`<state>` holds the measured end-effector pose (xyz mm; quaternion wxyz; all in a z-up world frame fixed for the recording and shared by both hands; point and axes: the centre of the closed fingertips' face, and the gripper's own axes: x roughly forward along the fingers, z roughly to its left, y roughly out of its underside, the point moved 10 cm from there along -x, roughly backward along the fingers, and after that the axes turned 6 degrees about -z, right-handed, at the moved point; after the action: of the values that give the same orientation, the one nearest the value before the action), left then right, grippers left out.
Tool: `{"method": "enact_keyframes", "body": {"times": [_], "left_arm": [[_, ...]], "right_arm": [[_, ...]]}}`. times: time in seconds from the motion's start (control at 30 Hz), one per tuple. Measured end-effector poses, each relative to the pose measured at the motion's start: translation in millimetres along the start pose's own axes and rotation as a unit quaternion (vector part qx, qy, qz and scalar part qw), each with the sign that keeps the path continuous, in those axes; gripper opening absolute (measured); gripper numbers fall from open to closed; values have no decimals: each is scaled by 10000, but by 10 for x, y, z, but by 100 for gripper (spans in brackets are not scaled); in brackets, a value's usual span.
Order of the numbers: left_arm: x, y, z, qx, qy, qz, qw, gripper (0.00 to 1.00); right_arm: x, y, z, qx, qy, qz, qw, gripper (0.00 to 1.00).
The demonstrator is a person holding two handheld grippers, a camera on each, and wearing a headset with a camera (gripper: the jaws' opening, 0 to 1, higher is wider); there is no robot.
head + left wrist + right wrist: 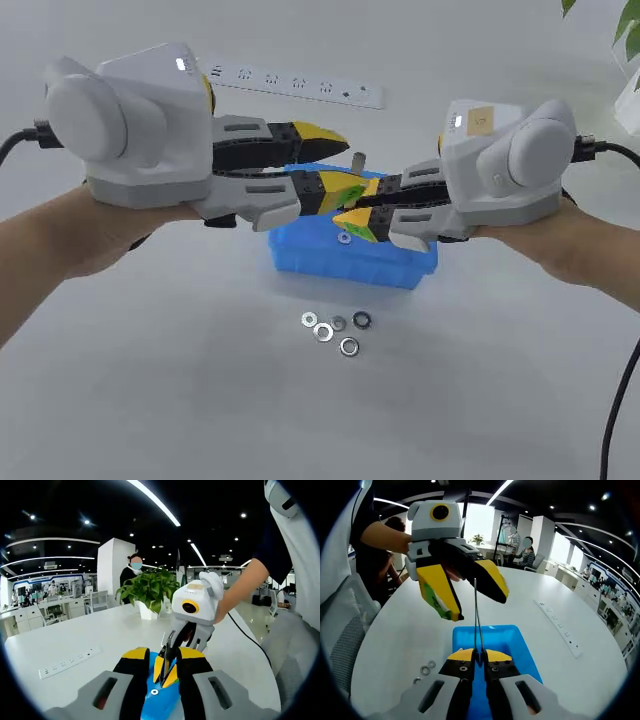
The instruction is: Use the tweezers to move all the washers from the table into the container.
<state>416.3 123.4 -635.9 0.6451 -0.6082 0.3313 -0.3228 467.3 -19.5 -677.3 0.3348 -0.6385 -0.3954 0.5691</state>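
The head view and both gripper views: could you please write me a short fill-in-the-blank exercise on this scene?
The container is ____ in colour.
____ washers lie on the table outside it.
The right gripper is shut on the ____.
The left gripper has its tongs ____.
Missing words: blue; five; tweezers; open.

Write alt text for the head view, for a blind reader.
Two hand-held grippers meet over a blue container: the right gripper pinches tweezers pointed toward the left gripper, which is open. One washer lies in the container; five more washers lie on the table before it.
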Motion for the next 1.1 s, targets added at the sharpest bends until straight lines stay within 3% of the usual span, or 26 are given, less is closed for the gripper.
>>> {"method": "enact_keyframes", "body": {"times": [0.37,0.4,0.47,0.6,0.83,1.03,1.1], "left_arm": [[35,-15,13,-95,563,187,9982,8],[27,-21,7,-142,674,297,9972,8],[23,-32,6,121,810,391,9959,7],[27,-52,9,133,940,524,9941,5],[37,-140,-21,426,1002,528,9926,4],[77,-200,-5,458,907,440,9939,5],[87,-217,11,344,804,455,9951,5]], "right_arm": [[-2,-15,19,-98,-166,15,9998,8],[-2,-12,29,-125,-214,39,9997,8],[2,-7,45,-134,-244,65,9996,8],[-6,-5,50,-217,-285,128,9993,8],[-21,-56,53,-281,-218,102,9993,9],[-47,-110,36,-135,-42,23,9999,12],[-60,-122,34,-131,-3,18,9999,12]]}}
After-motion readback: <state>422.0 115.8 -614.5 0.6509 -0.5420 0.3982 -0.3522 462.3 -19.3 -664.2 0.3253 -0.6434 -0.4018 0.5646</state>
